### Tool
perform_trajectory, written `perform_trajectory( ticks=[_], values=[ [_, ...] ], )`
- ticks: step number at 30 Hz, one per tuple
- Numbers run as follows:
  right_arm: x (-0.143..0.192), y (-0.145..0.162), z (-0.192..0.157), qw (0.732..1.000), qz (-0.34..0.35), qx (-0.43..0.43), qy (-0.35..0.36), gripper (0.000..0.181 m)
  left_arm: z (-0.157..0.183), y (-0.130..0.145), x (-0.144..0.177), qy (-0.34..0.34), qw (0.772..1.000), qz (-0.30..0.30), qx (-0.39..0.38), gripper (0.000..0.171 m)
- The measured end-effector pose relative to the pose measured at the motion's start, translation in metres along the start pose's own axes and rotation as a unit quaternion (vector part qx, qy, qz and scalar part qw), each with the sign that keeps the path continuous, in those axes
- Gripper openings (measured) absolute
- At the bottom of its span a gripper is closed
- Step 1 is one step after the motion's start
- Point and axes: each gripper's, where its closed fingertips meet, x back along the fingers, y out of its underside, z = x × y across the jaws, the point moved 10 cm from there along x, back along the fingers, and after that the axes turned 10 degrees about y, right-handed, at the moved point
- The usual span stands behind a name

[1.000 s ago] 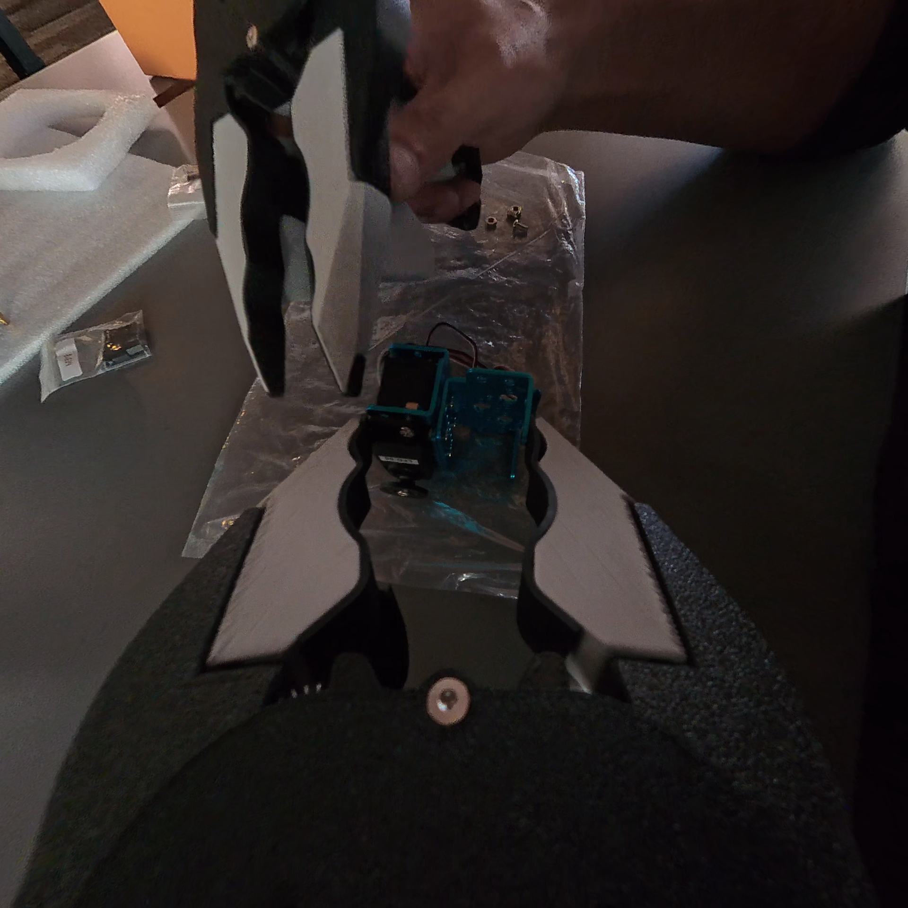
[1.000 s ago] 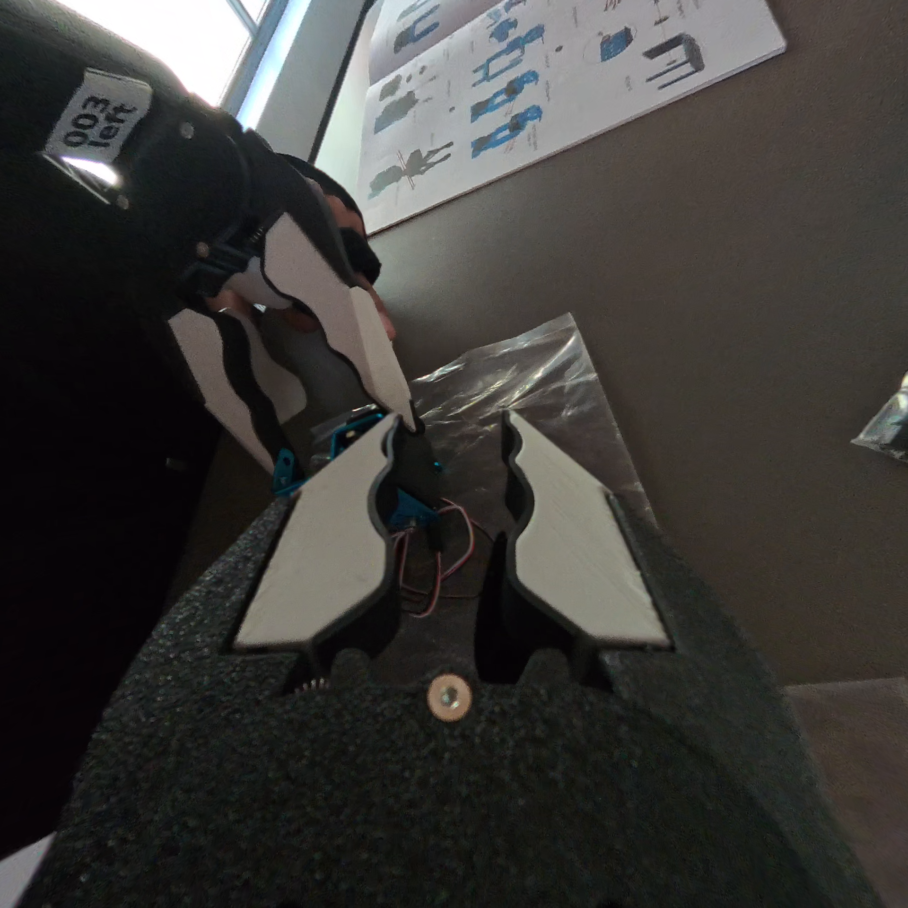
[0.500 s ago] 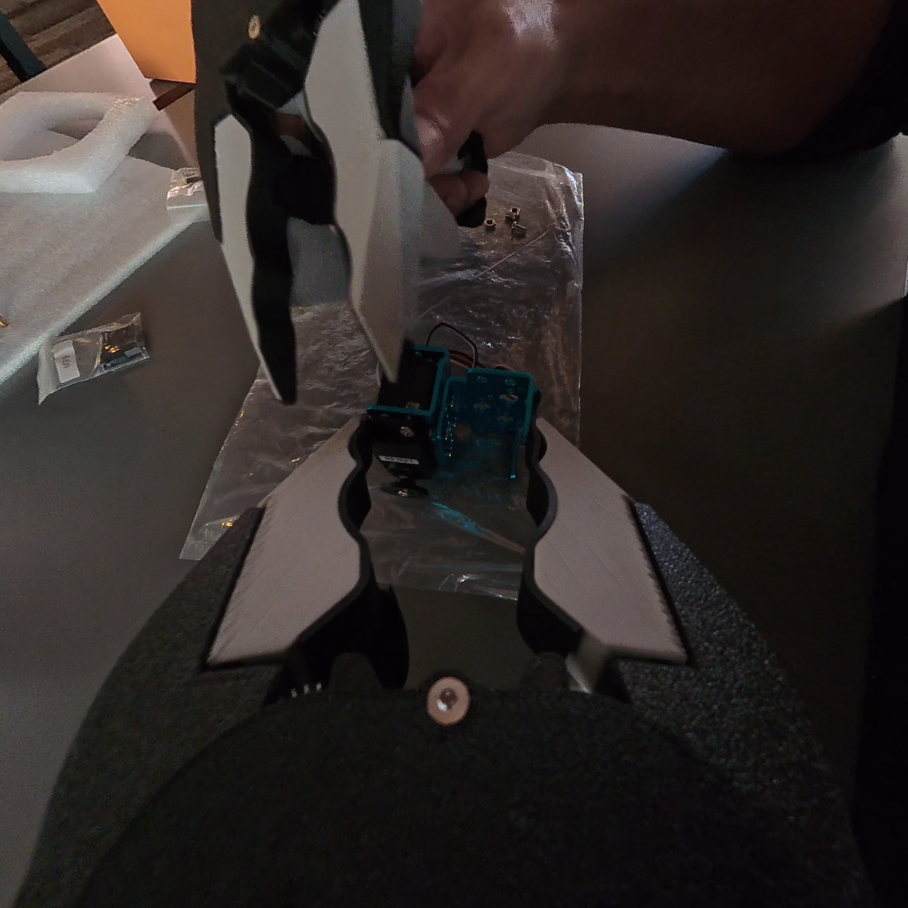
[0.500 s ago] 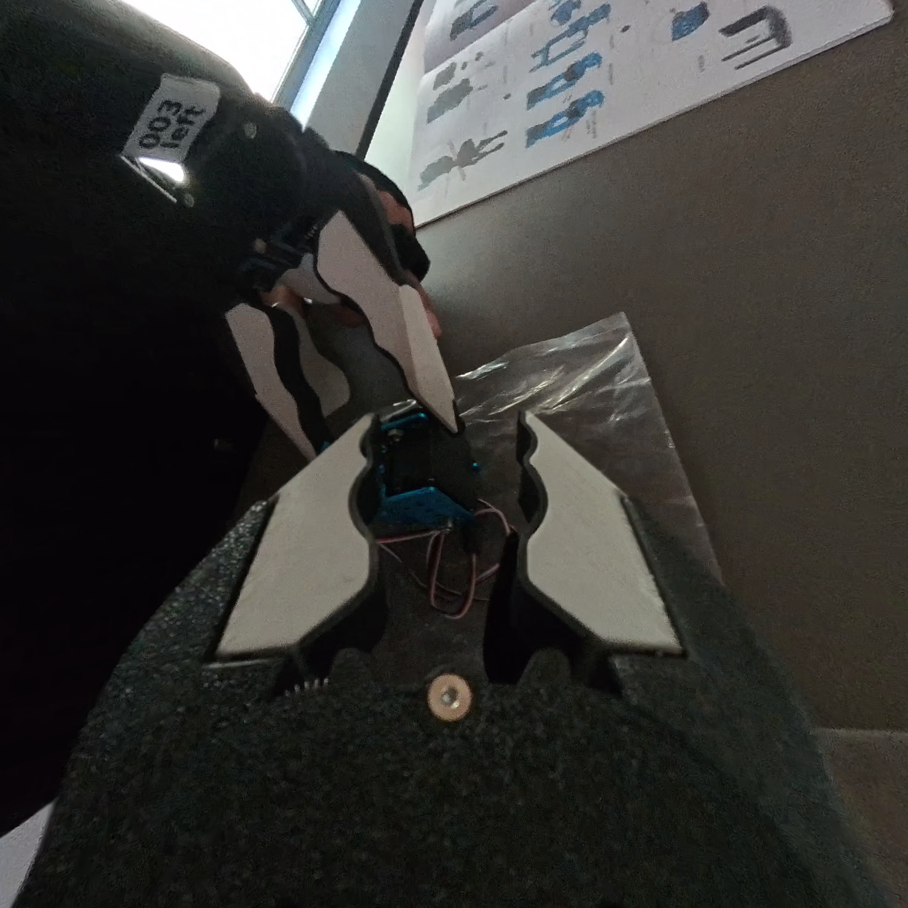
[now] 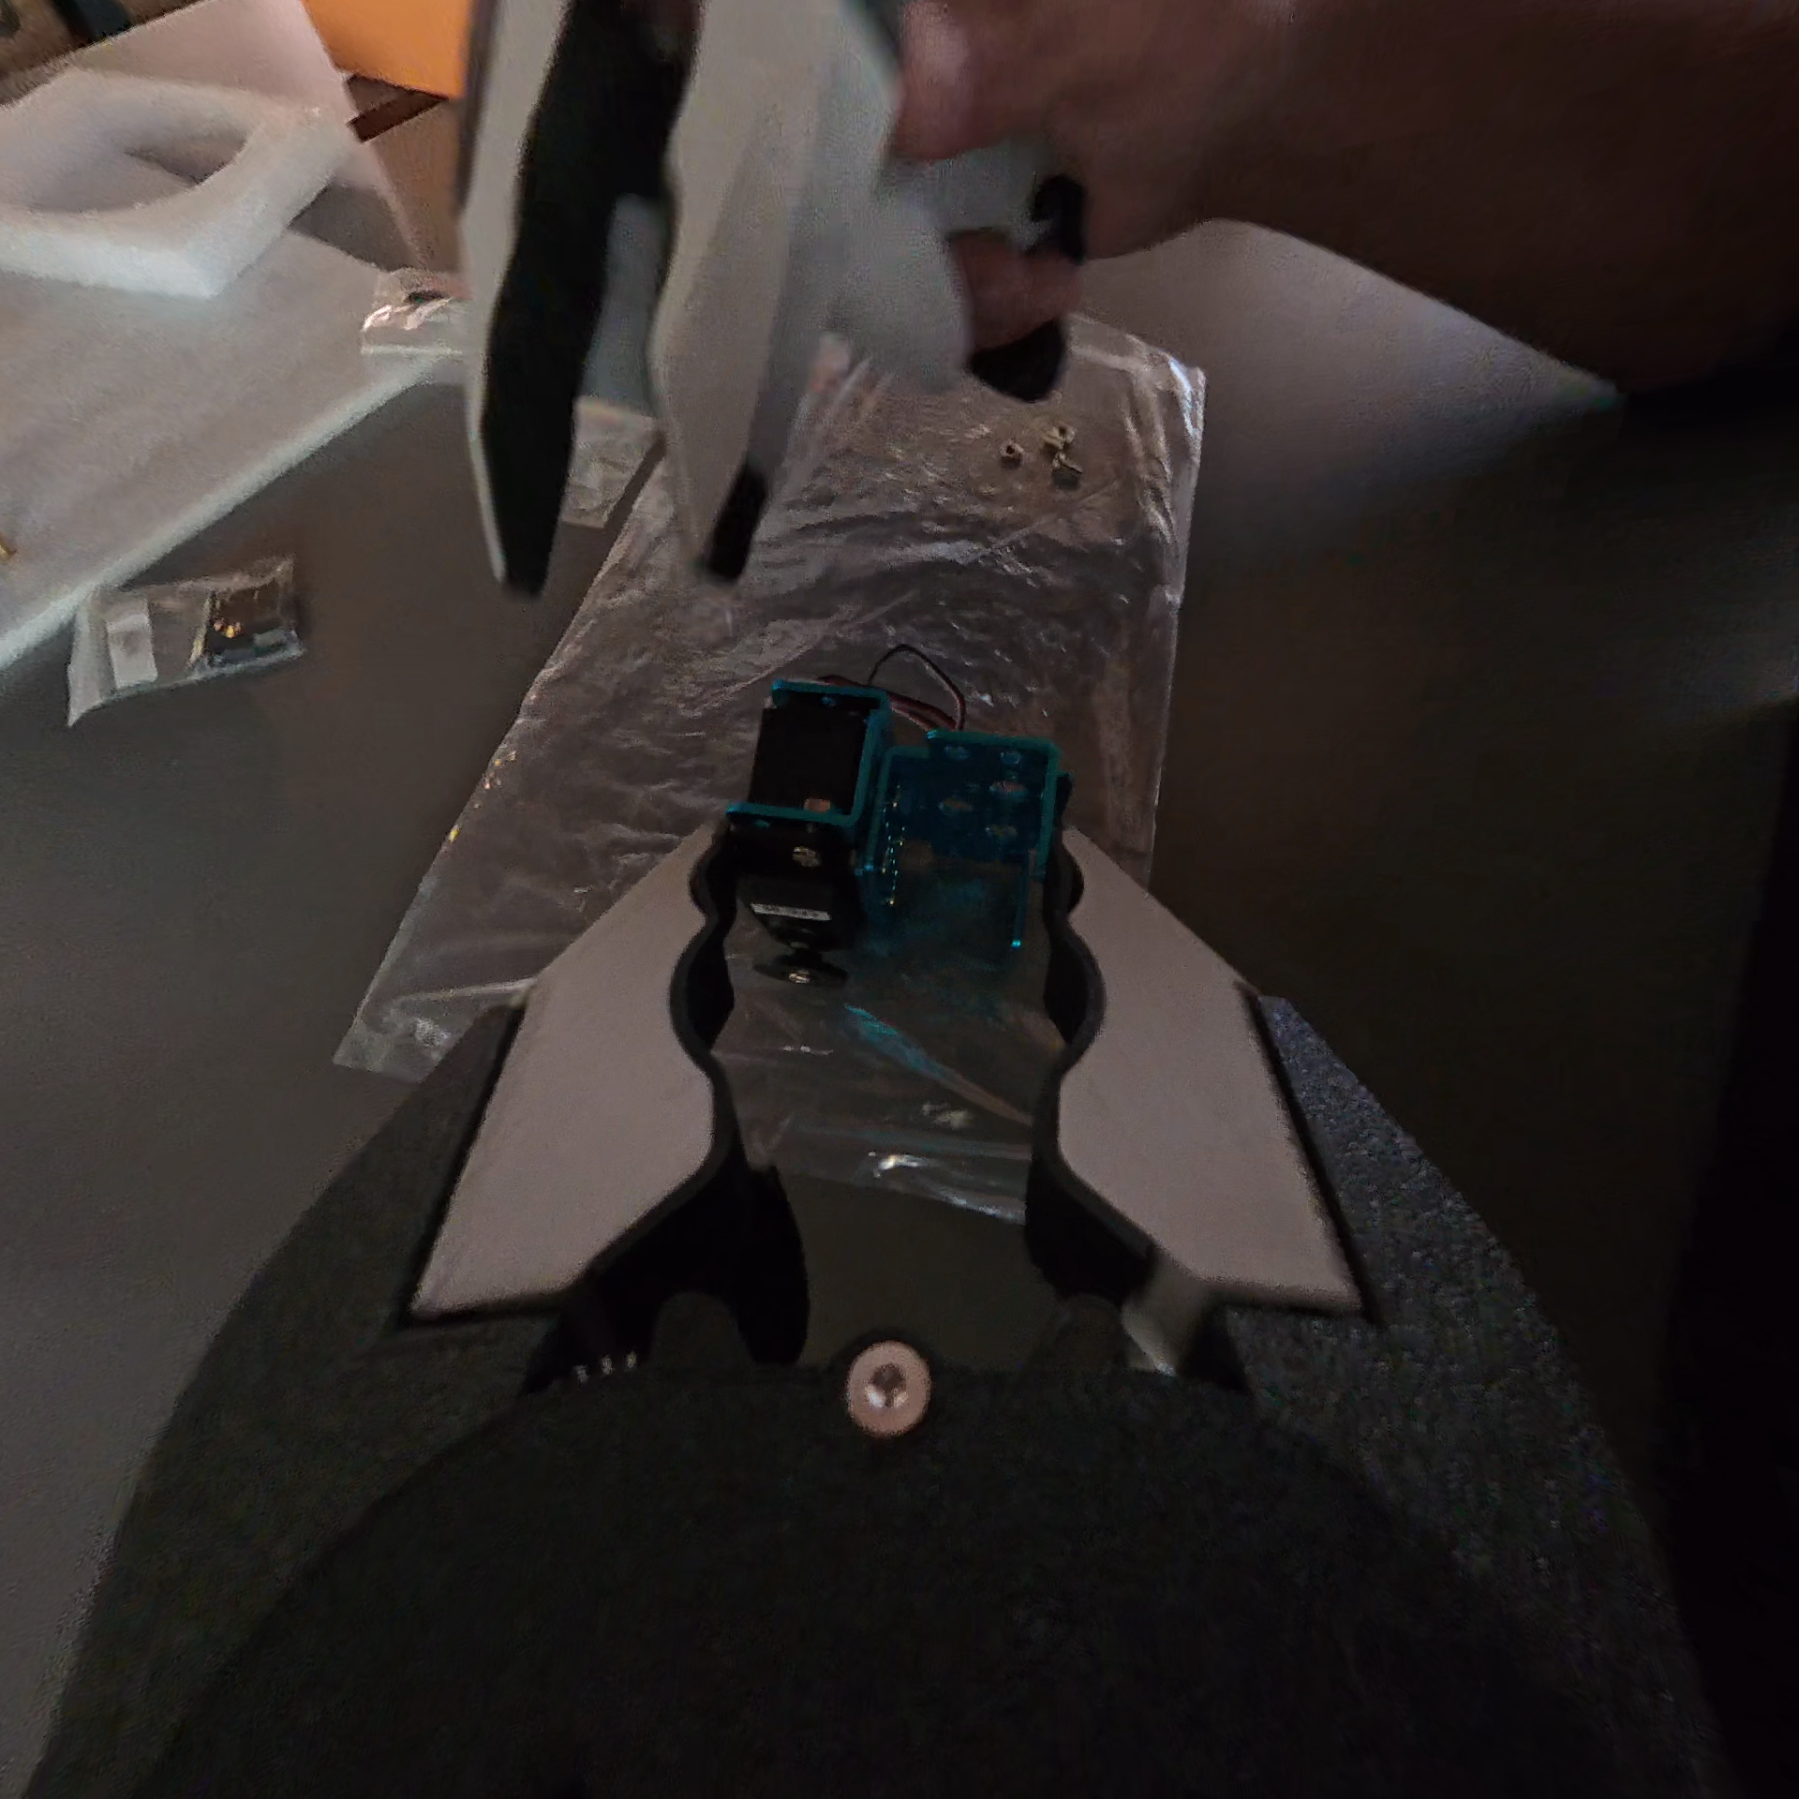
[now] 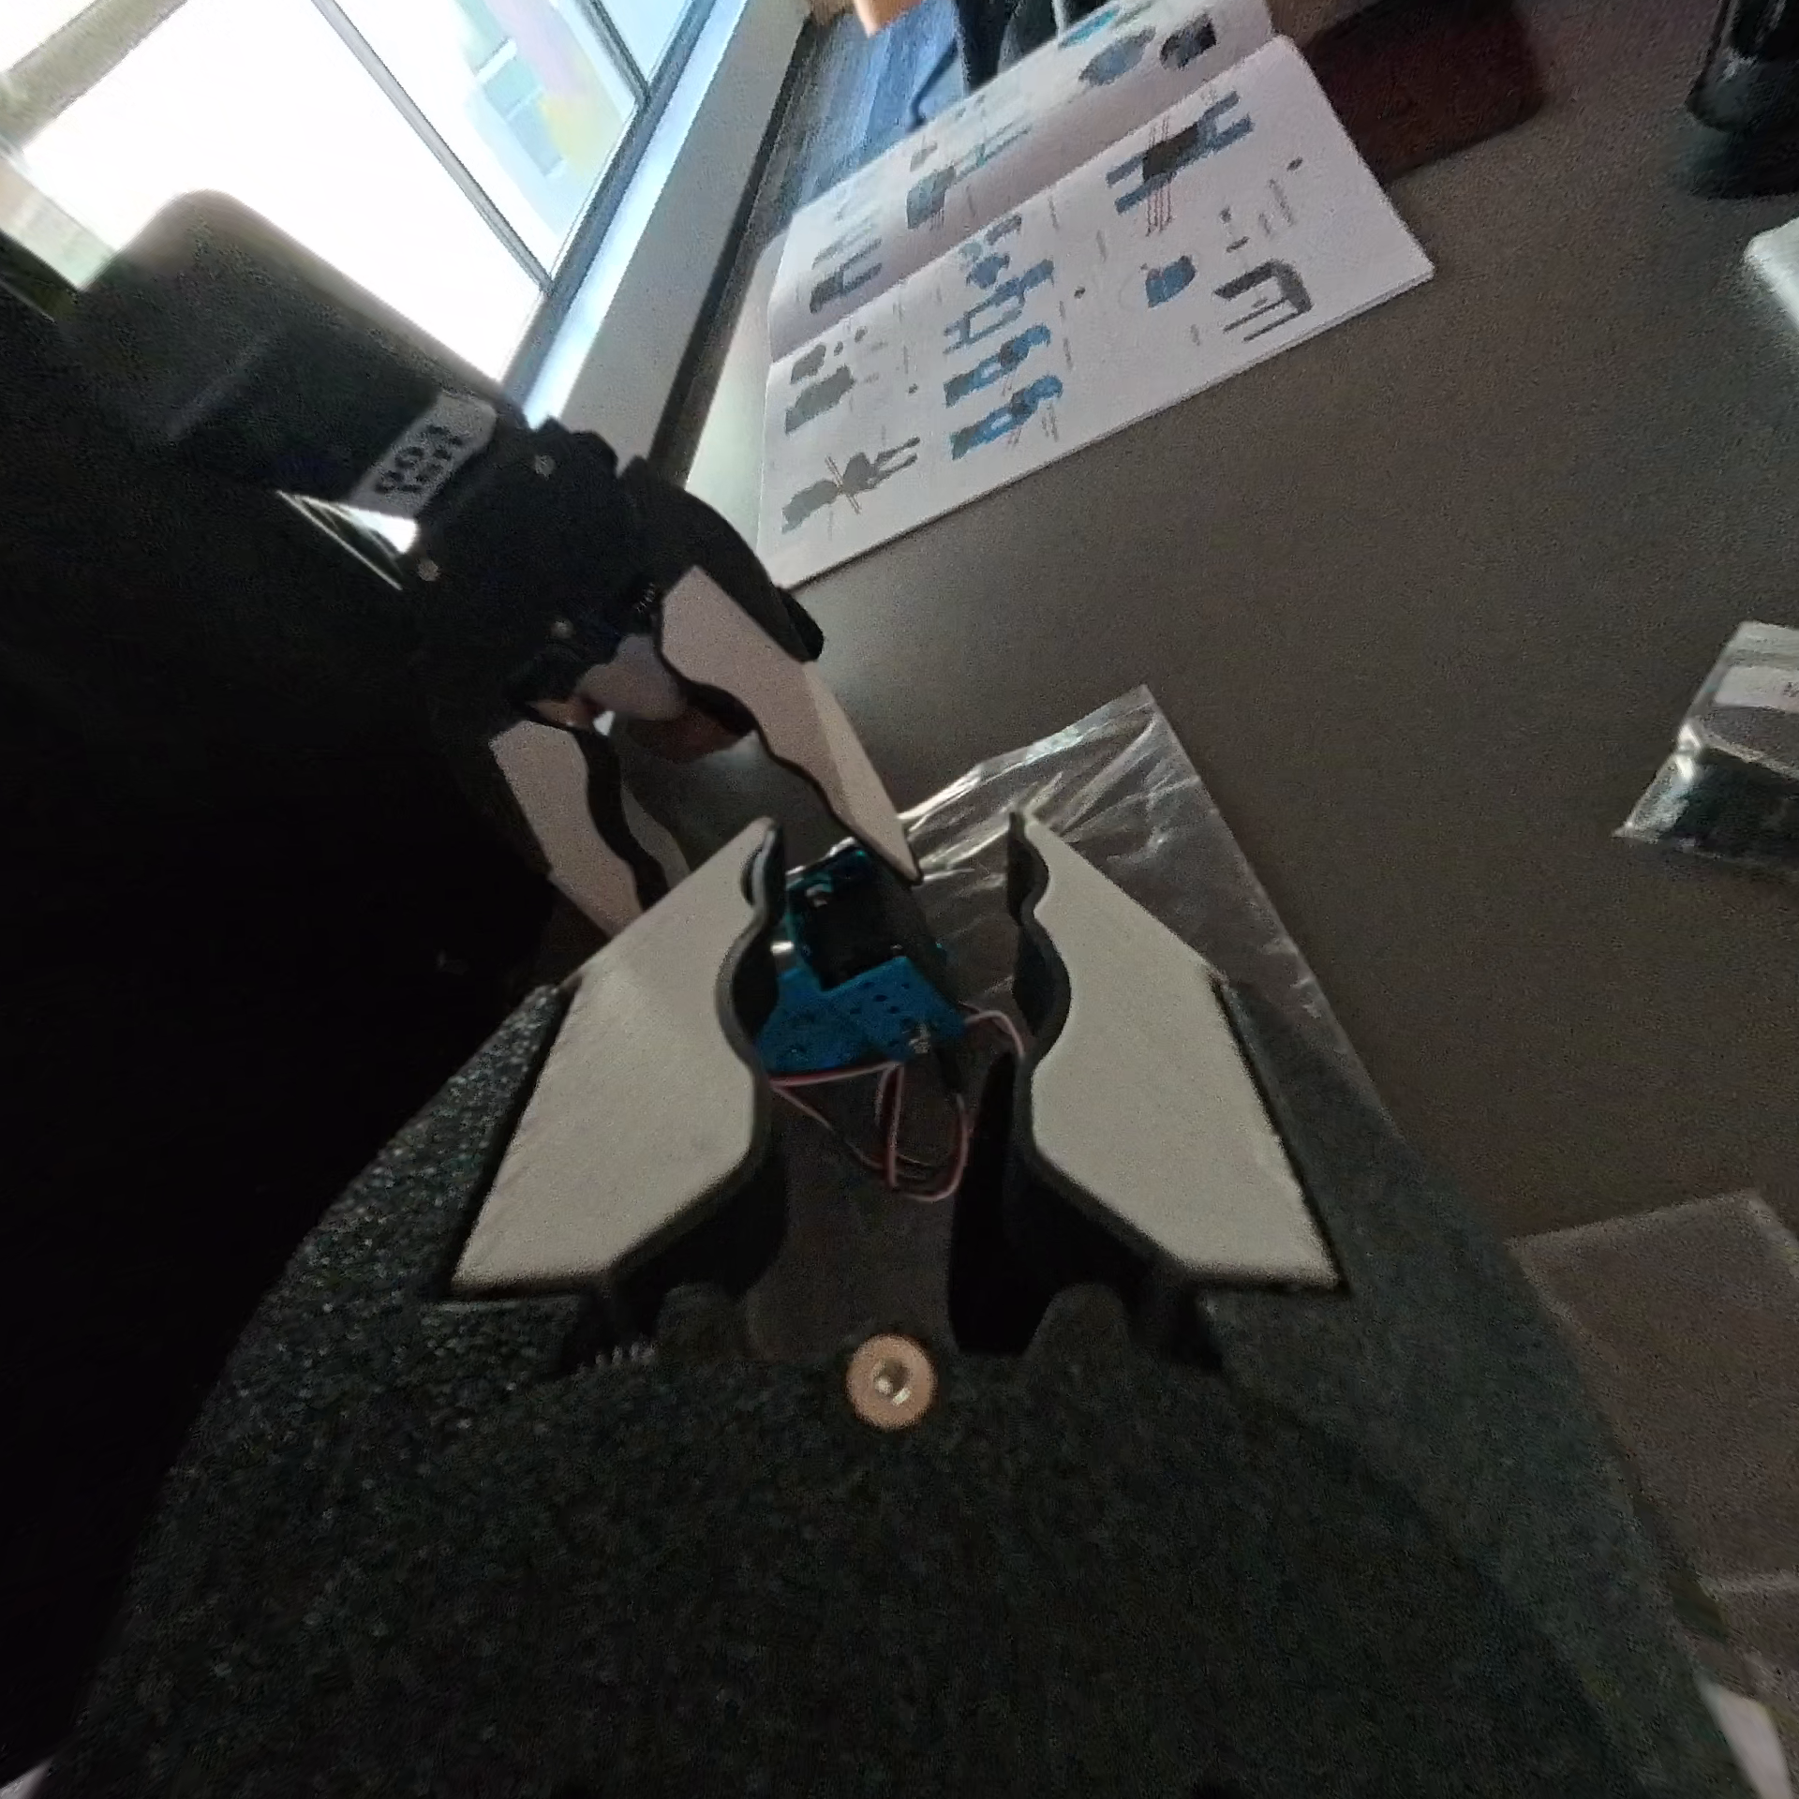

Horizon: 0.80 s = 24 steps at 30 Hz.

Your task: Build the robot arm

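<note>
- Left tongs (image 5: 891, 847): the tips sit against both sides of the blue bracket with black servo (image 5: 876, 827). They look clamped on it. It stands on a clear plastic bag (image 5: 876, 604) laid on the grey tabletop (image 5: 1412, 681).
- Right tongs (image 5: 618, 579): fingers apart and holding nothing. They hang above and beyond the left tongs, blurred, gripped by a hand (image 5: 1071, 117).
- Change: half a second ago one right-hand finger tip met the top of the servo. Now both tips are clear of it, lifted up and off to the left tongs' left. The left tongs' hold looks the same.
- Right wrist view: the bracket lies between that view's own open fingers, its red and black wires (image 6: 876, 1100) trailing toward the camera.
- Around: small brass nuts (image 5: 1042, 453) on the bag's far end. A small parts packet (image 5: 195, 623) and white foam (image 5: 146, 204) lie left of the left tongs. An open illustrated booklet (image 6: 1071, 292) lies well beyond the right tongs, and dark packets (image 6: 1733, 759) lie to their right.
</note>
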Motion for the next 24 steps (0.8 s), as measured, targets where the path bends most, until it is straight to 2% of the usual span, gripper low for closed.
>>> perform_trajectory(
  ticks=[3,5,7,9,10,13,15,16,18,21,24],
  values=[
    [0.019,0.014,-0.018,0.998,0.028,-0.039,0.033,0.046,0.007,0.0,0.0,0.001,1.0,-0.006,0.001,0.066],
    [0.022,0.027,-0.025,0.995,0.032,-0.062,0.076,0.047,0.008,0.001,0.008,0.036,0.999,-0.007,-0.019,0.075],
    [0.023,0.034,-0.04,0.987,0.05,-0.083,0.127,0.041,-0.001,-0.001,0.024,0.082,0.995,-0.015,-0.057,0.075],
    [0.02,0.036,-0.059,0.978,0.073,-0.096,0.172,0.04,-0.019,-0.009,0.044,0.123,0.984,-0.028,-0.122,0.063],
    [0.017,0.037,-0.067,0.972,0.082,-0.092,0.202,0.038,-0.029,-0.015,0.051,0.147,0.975,-0.035,-0.162,0.054],
    [0.003,0.044,-0.085,0.949,0.079,-0.071,0.297,0.033,-0.05,-0.034,0.053,0.226,0.935,-0.073,-0.265,0.05],
    [-0.005,0.047,-0.094,0.943,0.078,-0.085,0.313,0.032,-0.06,-0.041,0.042,0.283,0.899,-0.075,-0.327,0.046],
    [-0.008,0.048,-0.098,0.942,0.085,-0.096,0.309,0.033,-0.065,-0.043,0.035,0.304,0.884,-0.074,-0.348,0.037],
    [-0.012,0.05,-0.103,0.939,0.096,-0.116,0.309,0.038,-0.074,-0.043,0.021,0.357,0.856,-0.08,-0.364,0.03],
    [-0.02,0.056,-0.107,0.929,0.086,-0.14,0.33,0.047,-0.079,-0.043,0.007,0.437,0.821,-0.091,-0.356,0.029],
    [-0.03,0.061,-0.109,0.919,0.077,-0.14,0.361,0.045,-0.08,-0.038,-0.003,0.445,0.809,-0.095,-0.372,0.03]
  ],
)
